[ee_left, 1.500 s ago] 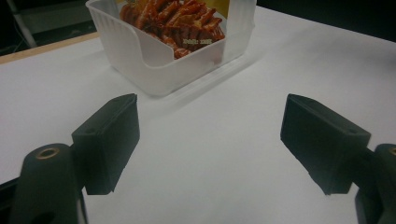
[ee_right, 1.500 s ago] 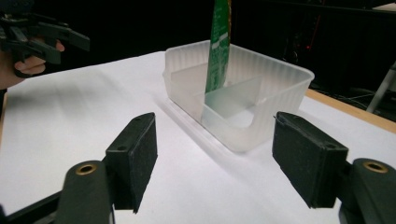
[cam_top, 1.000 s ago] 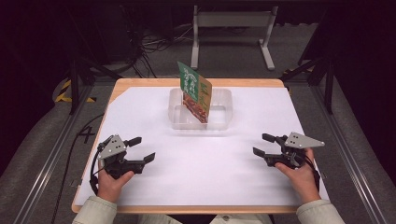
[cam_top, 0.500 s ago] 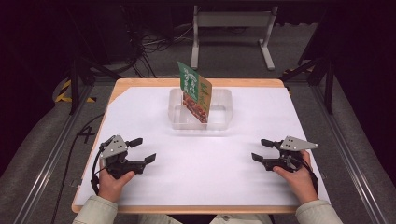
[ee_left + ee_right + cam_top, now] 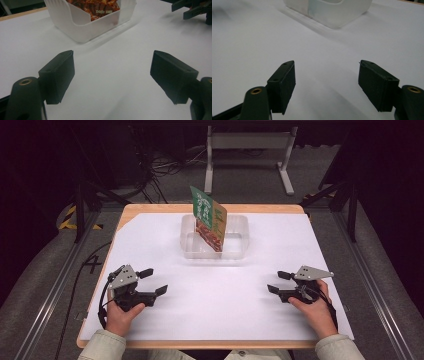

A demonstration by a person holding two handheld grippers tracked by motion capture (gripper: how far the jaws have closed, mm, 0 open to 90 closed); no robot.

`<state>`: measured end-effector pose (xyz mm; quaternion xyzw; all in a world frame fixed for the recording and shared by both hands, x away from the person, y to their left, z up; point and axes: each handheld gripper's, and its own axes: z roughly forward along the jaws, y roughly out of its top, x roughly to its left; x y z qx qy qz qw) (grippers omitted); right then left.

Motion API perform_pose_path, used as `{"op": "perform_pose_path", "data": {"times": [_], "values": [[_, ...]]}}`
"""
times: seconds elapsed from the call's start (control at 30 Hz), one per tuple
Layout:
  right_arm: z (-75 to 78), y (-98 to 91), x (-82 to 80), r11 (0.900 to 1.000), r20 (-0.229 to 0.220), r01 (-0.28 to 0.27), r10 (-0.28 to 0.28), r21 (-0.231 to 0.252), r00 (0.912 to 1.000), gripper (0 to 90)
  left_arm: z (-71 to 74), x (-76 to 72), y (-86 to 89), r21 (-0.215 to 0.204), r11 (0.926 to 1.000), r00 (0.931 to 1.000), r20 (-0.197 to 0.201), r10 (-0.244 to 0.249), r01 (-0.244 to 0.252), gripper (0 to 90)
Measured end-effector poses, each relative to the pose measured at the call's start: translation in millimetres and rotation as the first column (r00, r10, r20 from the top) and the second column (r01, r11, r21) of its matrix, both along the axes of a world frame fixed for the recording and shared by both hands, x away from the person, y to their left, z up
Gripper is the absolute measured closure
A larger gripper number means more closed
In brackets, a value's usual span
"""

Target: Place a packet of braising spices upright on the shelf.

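Both grippers idle on the white table cover point(image 5: 250, 305), nothing held: left gripper point(image 5: 152, 282) with jaws spread wide, right gripper point(image 5: 278, 282) likewise released, each near the table's front edge and well apart from the work. The snack bag point(image 5: 209, 220), green top and red-orange print below, stands tilted on edge inside the clear plastic tray point(image 5: 238, 251) at the middle-back of the table, its upper half sticking well above the rim. In the left gripper view the tray's cut-down wall point(image 5: 82, 27) shows the bag's lower print point(image 5: 100, 8) resting against it; in the right gripper view the tray corner point(image 5: 337, 12) sits ahead of the open jaws. Handling guess: film pouch, light, thin and crinkly, glossy so likely slippery, and contents look like small crisp pieces, so crushable. It's only leaning, so a nudge could tip it flat. Best hold is probably the exposed top seal or the upper side edge, where the film is flat and stiff, pinched across its thickness, not the belly. The tray is light too and may slide or lift with the bag; the free gripper could steady its rim.
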<state>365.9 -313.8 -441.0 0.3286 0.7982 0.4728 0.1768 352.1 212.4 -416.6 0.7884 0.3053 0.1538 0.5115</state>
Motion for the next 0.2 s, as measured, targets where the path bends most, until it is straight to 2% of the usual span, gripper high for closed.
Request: {"op": "perform_pose_path", "data": {"times": [0.2], "values": [[0.2, -1.4, 0.2, 0.9999, 0.001, 0.007, -0.007, 0.01, 1.0, 29.4, -0.6, 0.4, -0.1, 0.001, 1.0, 1.0, 0.001, 0.004, -0.004, 20.3]]}}
